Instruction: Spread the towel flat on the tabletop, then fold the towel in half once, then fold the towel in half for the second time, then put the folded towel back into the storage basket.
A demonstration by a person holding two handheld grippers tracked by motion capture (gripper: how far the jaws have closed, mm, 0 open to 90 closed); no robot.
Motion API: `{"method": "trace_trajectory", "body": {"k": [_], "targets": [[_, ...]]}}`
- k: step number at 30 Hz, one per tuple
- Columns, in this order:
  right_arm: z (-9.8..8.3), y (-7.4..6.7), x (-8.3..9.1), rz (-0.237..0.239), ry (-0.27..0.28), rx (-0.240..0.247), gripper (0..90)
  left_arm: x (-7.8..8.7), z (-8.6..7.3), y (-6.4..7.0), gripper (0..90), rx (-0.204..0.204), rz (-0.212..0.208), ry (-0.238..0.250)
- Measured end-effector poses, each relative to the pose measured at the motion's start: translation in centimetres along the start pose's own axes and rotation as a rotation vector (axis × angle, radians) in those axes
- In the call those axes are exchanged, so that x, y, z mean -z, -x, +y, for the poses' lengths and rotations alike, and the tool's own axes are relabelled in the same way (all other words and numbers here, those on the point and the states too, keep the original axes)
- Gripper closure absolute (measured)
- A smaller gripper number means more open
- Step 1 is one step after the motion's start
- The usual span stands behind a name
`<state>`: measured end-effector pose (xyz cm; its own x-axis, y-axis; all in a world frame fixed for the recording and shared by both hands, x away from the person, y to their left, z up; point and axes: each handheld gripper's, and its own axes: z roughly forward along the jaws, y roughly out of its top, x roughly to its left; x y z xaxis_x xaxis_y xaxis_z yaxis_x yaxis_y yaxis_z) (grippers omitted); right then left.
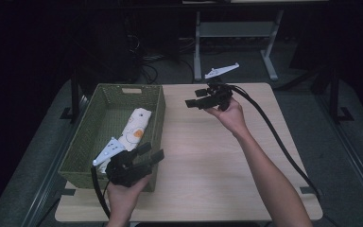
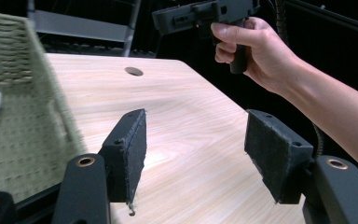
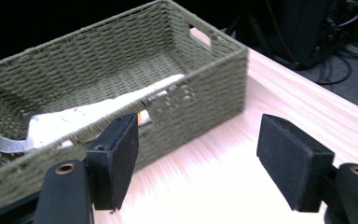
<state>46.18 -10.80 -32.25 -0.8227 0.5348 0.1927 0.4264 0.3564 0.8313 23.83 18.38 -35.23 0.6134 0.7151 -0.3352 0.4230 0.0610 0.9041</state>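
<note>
High view: rolled cloth [image 1: 136, 126] lying inside the green woven basket [image 1: 157, 101] on the wooden table [image 1: 208, 161].
Left gripper [image 1: 152, 155] and right gripper [image 1: 192, 103] are held with jaws spread wide, nothing between them, both outside the basket.

Rough woven basket [image 3: 121, 51], smooth matt wood table [image 1: 208, 156], seemingly cloth roll [image 1: 137, 125]
</note>
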Motion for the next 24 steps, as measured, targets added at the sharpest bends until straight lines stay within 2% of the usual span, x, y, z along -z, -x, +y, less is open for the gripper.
{"method": "trace_trajectory", "body": {"k": [7,15,24], "targets": [[-2.3,0.8,2.5,-0.039,0.006,-0.019,29.1,-1.7,0.1,1.1,37.7,-0.025,-0.043,-0.034],[-5.3,2.1,5.0,-0.076,0.013,-0.080,28.9,-3.3,0.1,1.8,37.3,-0.023,-0.082,-0.066],[-7.4,2.9,6.8,-0.102,0.017,-0.110,28.5,-4.5,-0.2,2.3,36.8,-0.029,-0.094,-0.084]]}}
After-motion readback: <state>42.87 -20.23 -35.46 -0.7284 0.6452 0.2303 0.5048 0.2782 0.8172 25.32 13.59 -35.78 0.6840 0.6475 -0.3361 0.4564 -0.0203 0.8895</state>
